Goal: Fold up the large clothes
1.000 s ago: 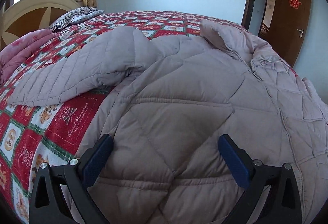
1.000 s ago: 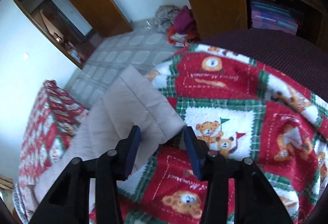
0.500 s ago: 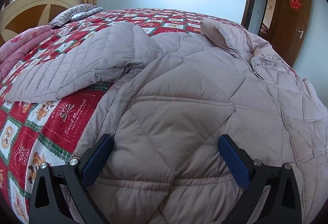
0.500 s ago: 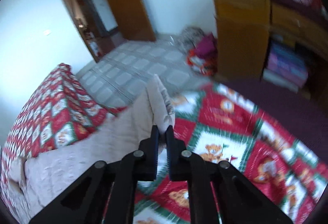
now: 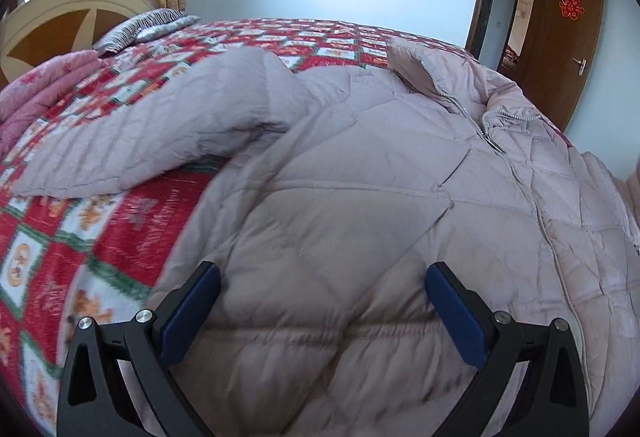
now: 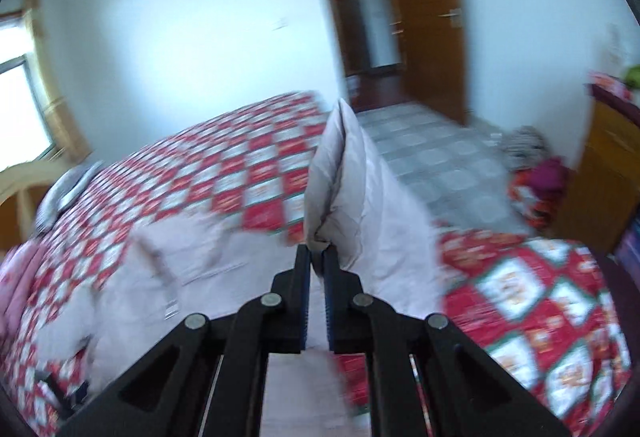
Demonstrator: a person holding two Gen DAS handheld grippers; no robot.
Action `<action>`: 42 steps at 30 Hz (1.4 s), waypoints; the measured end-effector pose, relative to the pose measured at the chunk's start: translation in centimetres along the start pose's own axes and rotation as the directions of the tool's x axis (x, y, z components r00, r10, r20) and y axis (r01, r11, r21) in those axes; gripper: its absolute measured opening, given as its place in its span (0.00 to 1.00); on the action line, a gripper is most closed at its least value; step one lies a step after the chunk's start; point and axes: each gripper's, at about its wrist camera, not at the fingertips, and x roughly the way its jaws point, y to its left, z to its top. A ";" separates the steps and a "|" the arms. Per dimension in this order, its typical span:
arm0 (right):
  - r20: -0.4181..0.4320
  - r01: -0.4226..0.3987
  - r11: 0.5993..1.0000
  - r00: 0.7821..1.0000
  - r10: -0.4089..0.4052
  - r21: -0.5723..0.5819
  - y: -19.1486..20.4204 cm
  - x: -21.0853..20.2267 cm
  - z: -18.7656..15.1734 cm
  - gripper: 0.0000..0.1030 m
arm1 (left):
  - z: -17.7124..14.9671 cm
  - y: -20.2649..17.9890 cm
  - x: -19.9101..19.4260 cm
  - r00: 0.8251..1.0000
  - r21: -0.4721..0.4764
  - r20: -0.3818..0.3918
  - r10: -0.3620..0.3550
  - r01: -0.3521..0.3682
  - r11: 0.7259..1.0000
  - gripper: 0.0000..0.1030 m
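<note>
A large pale pink quilted jacket (image 5: 360, 197) lies spread on the bed, zip up, collar at the far end. One sleeve (image 5: 160, 141) lies out to the left on the bedspread. My left gripper (image 5: 320, 301) is open and empty, low over the jacket's hem. My right gripper (image 6: 317, 257) is shut on the other sleeve's cuff (image 6: 340, 177) and holds it raised above the bed; the sleeve hangs down to the jacket body (image 6: 180, 269).
The bed has a red, white and green checked bedspread (image 5: 60, 237). A wooden headboard (image 5: 60, 29), a striped pillow (image 5: 148, 27) and a pink quilt (image 5: 40, 89) are at the far left. A brown door (image 5: 560, 49) stands open; a wooden cabinet (image 6: 600, 173) is right.
My right gripper closed on the sleeve cuff and lifted it, swinging toward the bed. My left gripper moved slightly closer over the jacket and stayed open.
</note>
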 end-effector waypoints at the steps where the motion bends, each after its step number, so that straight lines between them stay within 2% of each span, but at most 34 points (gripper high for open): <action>1: -0.017 -0.034 0.999 0.999 0.034 -0.023 2.0 1.0 -0.7 0.08 | -0.2 0.2 -1.0 1.000 0.013 0.027 0.015 -0.015 1.000 0.99; 4: -0.056 -0.103 0.992 0.994 0.099 -0.075 6.8 3.3 -2.2 0.08 | -0.7 1.2 -2.9 0.993 0.021 0.101 0.061 -0.064 0.998 0.99; 6: -0.099 -0.169 0.981 0.982 0.159 -0.093 10.1 5.3 -3.5 0.08 | -1.0 1.8 -3.1 0.990 0.018 0.116 0.077 -0.080 0.997 0.99; 10: -0.175 -0.266 0.955 0.954 0.242 -0.128 16.4 8.1 -6.5 0.08 | -2.1 3.4 -0.9 0.999 -0.054 0.044 0.030 -0.028 0.998 0.99; 13: -0.236 -0.328 0.932 0.928 0.288 -0.156 20.9 9.2 -9.0 0.08 | -2.2 4.4 -0.7 0.999 -0.103 0.049 -0.015 0.020 0.995 0.99; 15: -0.293 -0.370 0.916 0.903 0.315 -0.156 23.6 11.0 -10.8 0.08 | -2.3 4.6 -0.7 0.998 -0.113 0.054 -0.028 0.034 0.993 0.99; 19: -0.370 -0.420 0.893 0.865 0.339 -0.161 26.7 13.0 -13.4 0.08 | -2.3 4.6 -0.5 0.998 -0.117 0.058 -0.035 0.042 0.992 0.99; 23: -0.430 -0.500 0.853 0.810 0.398 -0.150 28.6 14.2 -14.7 0.08 | -2.5 4.8 -0.5 0.996 -0.126 0.069 -0.050 0.058 0.990 0.99; 24: -0.436 -0.514 0.844 0.802 0.409 -0.153 29.0 14.1 -14.8 0.08 | -2.6 4.9 -0.5 0.996 -0.126 0.069 -0.051 0.060 0.990 0.99; 26: -0.420 -0.529 0.835 0.800 0.429 -0.154 29.0 13.5 -14.4 0.10 | -2.6 4.9 -0.5 0.996 -0.124 0.068 -0.049 0.057 0.991 0.99; 27: -0.411 -0.540 0.829 0.796 0.446 -0.147 28.7 13.1 -13.8 0.14 | -2.6 4.8 -0.5 0.997 -0.123 0.067 -0.048 0.056 0.991 0.99; 28: -0.403 -0.546 0.826 0.793 0.457 -0.137 28.4 12.9 -13.2 0.22 | -2.6 4.9 -0.5 0.997 -0.122 0.066 -0.048 0.056 0.991 0.99; 29: -0.384 -0.548 0.828 0.795 0.470 -0.120 27.3 12.3 -12.2 0.29 | -2.6 4.9 -0.5 0.997 -0.122 0.063 -0.047 0.055 0.991 0.99; 30: -0.356 -0.545 0.831 0.801 0.480 -0.106 26.3 11.9 -11.4 0.50 | -2.6 4.9 -0.5 0.997 -0.121 0.062 -0.047 0.054 0.991 0.99; 31: -0.302 -0.534 0.841 0.819 0.489 -0.088 24.6 11.2 -10.2 0.71 | -2.6 4.9 -0.4 0.997 -0.121 0.060 -0.046 0.053 0.991 0.99; 32: -0.242 -0.508 0.858 0.844 0.478 -0.079 23.0 10.5 -9.2 0.78 | -2.6 4.9 -0.4 0.997 -0.120 0.058 -0.044 0.051 0.991 0.99; 33: -0.190 -0.475 0.877 0.870 0.455 -0.074 21.3 10.0 -8.4 0.80 | -2.6 4.9 -0.4 0.998 -0.119 0.056 -0.043 0.049 0.992 0.99; 34: -0.137 -0.409 0.910 0.908 0.397 -0.072 19.0 9.5 -7.3 0.78 | -2.5 4.9 -0.4 0.998 -0.118 0.053 -0.041 0.047 0.992 0.99; 35: -0.111 -0.333 0.940 0.939 0.324 -0.076 17.0 9.2 -6.5 0.71 | -2.5 4.8 -0.3 0.998 -0.116 0.050 -0.038 0.043 0.992 0.99; 37: -0.101 -0.168 0.983 0.982 0.160 -0.078 13.1 9.5 -5.1 0.19 | -2.4 4.7 -0.2 0.999 -0.111 0.044 -0.029 0.034 0.993 0.99; 39: -0.080 -0.051 0.999 0.996 0.050 -0.007 8.6 10.2 -4.2 0.15 | -2.4 4.6 -0.1 0.999 -0.104 0.036 -0.016 0.020 0.994 0.99; 41: -0.067 0.066 0.990 0.996 -0.058 0.123 3.3 11.2 -3.8 0.15 | -2.2 4.3 0.0 1.000 -0.094 0.022 0.001 0.001 0.996 0.99; 42: -0.081 0.090 0.982 0.994 -0.078 0.165 1.6 11.9 -3.9 0.15 | -2.1 4.1 0.0 1.000 -0.085 0.014 0.011 -0.010 0.996 0.99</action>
